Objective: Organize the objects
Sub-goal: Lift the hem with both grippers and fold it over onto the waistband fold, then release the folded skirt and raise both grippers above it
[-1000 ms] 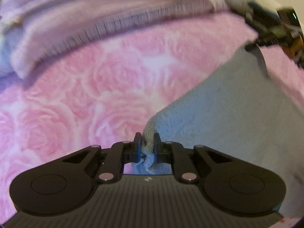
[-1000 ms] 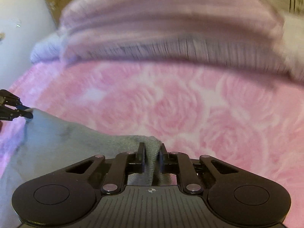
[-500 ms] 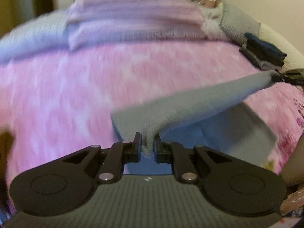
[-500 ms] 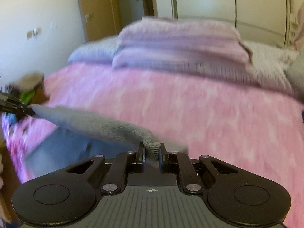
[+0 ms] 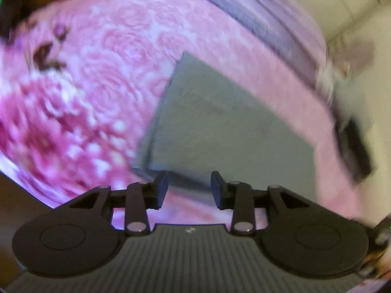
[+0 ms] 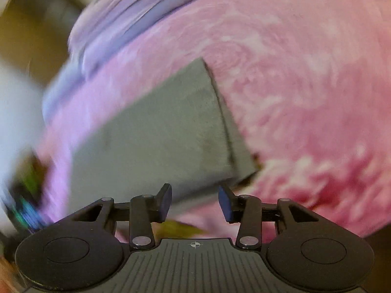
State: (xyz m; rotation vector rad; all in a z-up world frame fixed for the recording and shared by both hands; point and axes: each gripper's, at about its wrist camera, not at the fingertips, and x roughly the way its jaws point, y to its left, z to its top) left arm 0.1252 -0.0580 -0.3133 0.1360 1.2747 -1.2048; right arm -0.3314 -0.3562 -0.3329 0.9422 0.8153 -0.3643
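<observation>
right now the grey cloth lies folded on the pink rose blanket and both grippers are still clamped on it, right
Not quite. The grey cloth does lie folded on the pink rose blanket, but both wrist views show the left gripper and right gripper open, having just released it.

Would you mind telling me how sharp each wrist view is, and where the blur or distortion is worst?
Left wrist view: left claw crisp, pink bedspread and grey cloth smeared by motion, right edge worst. Right wrist view: right claw sharp, cloth soft, left edge streaked most; both show fisheye bending toward the rim.
</observation>
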